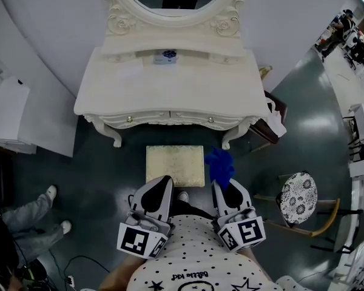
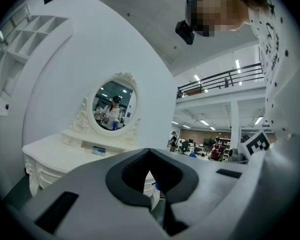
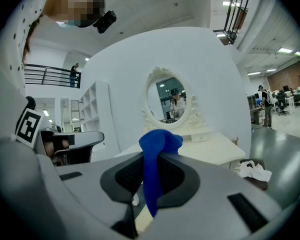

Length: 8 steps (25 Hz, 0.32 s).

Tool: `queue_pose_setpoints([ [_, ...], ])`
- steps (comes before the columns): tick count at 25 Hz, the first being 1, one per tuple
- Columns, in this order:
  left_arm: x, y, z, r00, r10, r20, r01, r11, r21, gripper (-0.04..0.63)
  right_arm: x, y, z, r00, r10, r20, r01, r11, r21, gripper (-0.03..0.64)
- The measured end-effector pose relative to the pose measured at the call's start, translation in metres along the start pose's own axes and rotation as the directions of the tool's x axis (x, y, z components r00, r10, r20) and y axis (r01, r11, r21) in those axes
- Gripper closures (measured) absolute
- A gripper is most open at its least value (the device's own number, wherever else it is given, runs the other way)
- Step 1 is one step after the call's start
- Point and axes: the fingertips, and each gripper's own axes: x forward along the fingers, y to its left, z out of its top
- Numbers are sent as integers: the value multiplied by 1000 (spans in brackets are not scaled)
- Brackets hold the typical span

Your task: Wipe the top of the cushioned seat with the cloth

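Overhead in the head view, the square cream cushioned seat (image 1: 175, 165) stood before the ornate cream dressing table (image 1: 167, 96), just ahead of both grippers. Left gripper view: the left gripper (image 2: 149, 153) had its jaws together, empty. Right gripper view: the right gripper (image 3: 151, 159) pinched the crumpled blue cloth (image 3: 159, 143), well above the seat

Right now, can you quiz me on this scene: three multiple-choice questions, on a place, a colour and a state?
1. Where is the cushioned seat, relative to the dressing table? A on top; B on the floor in front; C behind.
2. The cloth's colour? A red; B white; C blue.
3. The right gripper is: A open, empty; B shut on the cloth; C pressing the seat.
Answers: 1 B, it sits on the floor before the table; 2 C, both views show blue; 3 B, its fingers pinch the cloth.
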Motion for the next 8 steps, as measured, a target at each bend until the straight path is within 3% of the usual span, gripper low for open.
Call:
queue_pose_setpoints([
  [8,1,0,0,1000,3,3,-3,1000,0,598,0,-1,0,1000,4,2,-4,1000,-2,557],
])
